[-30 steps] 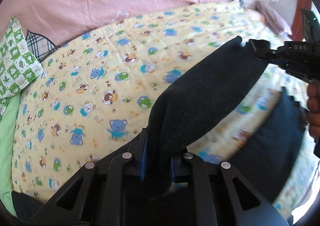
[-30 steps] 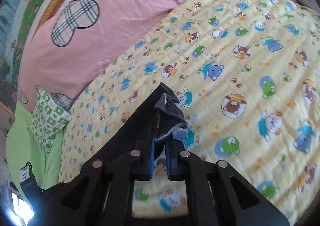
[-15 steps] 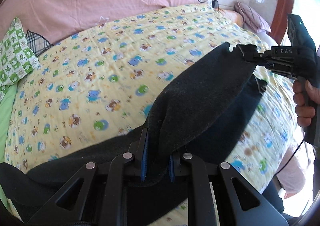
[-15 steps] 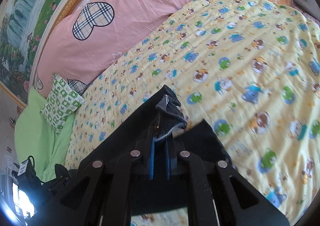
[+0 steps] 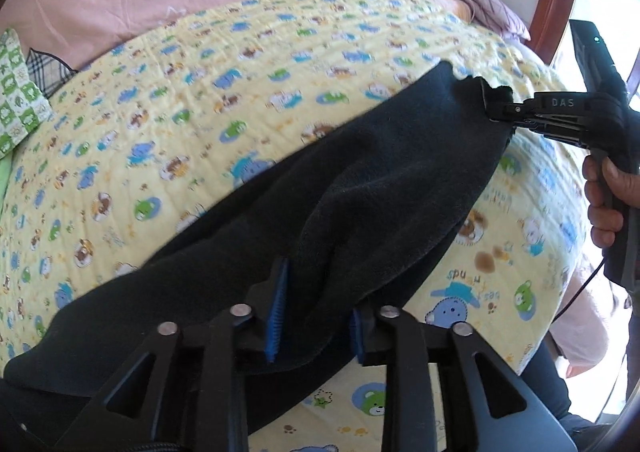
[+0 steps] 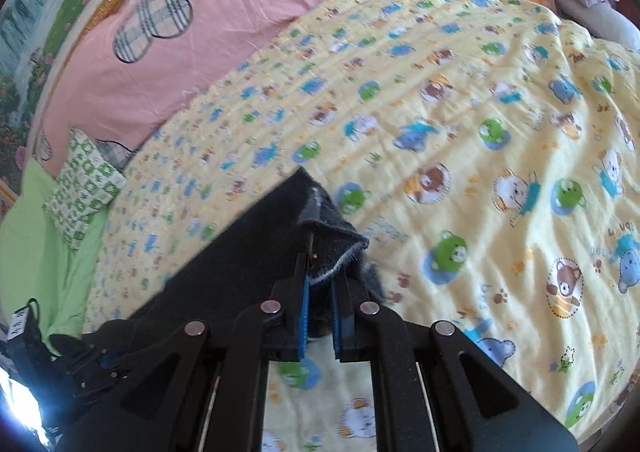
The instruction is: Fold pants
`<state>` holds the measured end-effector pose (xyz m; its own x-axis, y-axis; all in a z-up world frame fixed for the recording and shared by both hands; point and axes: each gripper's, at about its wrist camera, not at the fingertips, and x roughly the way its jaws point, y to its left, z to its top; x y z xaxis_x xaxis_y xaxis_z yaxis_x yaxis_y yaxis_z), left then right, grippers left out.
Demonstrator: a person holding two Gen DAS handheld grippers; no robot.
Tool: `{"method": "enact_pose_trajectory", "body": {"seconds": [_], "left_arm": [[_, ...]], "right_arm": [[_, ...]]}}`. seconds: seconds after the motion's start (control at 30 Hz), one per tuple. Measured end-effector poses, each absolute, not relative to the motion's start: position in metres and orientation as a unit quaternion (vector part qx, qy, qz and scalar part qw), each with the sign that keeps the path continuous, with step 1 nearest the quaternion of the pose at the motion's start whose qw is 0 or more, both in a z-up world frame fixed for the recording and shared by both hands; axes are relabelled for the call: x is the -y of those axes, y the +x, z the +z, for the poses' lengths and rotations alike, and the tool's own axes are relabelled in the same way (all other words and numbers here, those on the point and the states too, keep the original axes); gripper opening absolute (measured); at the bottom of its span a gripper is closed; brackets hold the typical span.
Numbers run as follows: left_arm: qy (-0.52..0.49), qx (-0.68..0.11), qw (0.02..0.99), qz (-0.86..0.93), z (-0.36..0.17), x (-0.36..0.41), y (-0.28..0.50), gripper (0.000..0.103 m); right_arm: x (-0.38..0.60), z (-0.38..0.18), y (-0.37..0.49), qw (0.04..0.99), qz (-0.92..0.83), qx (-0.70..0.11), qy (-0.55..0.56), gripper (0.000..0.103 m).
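Left wrist view showed the dark pants [image 5: 360,187] stretched across the near part of the bed [image 5: 248,63], over its yellow bear-print quilt. The left gripper [image 5: 318,308] had its jaws parted a little with a thick fold of cloth between the blue pads; the right gripper [image 6: 320,292] had its jaws nearly closed, pinching a hem corner. To fold well, both ends should probably be kept level and taut, then lowered together so the edges meet without bunching. No containers were in sight; only a green patterned pillow [image 6: 82,187] lay far left.
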<state>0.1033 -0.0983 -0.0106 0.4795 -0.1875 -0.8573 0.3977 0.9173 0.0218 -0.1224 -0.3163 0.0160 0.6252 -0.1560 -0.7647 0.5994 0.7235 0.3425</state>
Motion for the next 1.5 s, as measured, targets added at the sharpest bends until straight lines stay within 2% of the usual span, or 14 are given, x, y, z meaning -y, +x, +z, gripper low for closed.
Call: {"method": "enact_pose_trajectory", "body": {"seconds": [0.03, 0.1, 0.13, 0.2, 0.27, 0.33, 0.63, 1.5], "left_arm": [[0.112, -0.479, 0.854, -0.170, -0.011, 0.098, 0.103, 0.032], [0.111, -0.478, 0.854, -0.171, -0.011, 0.097, 0.100, 0.041], [0.106, -0.477, 0.855, -0.173, -0.009, 0.095, 0.099, 0.044], [0.097, -0.477, 0.857, -0.170, -0.006, 0.091, 0.096, 0.058], [0.088, -0.471, 0.861, -0.169, -0.001, 0.086, 0.091, 0.058], [0.075, -0.466, 0.866, -0.166, 0.005, 0.079, 0.083, 0.060], [-0.004, -0.457, 0.879, -0.136, 0.021, 0.027, 0.045, 0.064], [-0.257, -0.451, 0.853, 0.063, -0.010, -0.190, -0.060, 0.064]], "right_arm": [[0.318, 0.010, -0.123, 0.848, -0.225, -0.376, 0.299, 0.010], [0.318, 0.004, -0.124, 0.848, -0.225, -0.376, 0.297, 0.009], [0.317, 0.006, -0.126, 0.851, -0.224, -0.371, 0.298, 0.014], [0.312, 0.013, -0.128, 0.854, -0.223, -0.366, 0.294, 0.021], [0.307, 0.021, -0.131, 0.858, -0.236, -0.362, 0.278, 0.043], [0.302, 0.031, -0.138, 0.866, -0.246, -0.346, 0.266, 0.052], [0.266, 0.059, -0.144, 0.896, -0.206, -0.309, 0.243, 0.052], [0.082, 0.013, -0.059, 0.902, 0.072, -0.405, 0.130, 0.052]]}}
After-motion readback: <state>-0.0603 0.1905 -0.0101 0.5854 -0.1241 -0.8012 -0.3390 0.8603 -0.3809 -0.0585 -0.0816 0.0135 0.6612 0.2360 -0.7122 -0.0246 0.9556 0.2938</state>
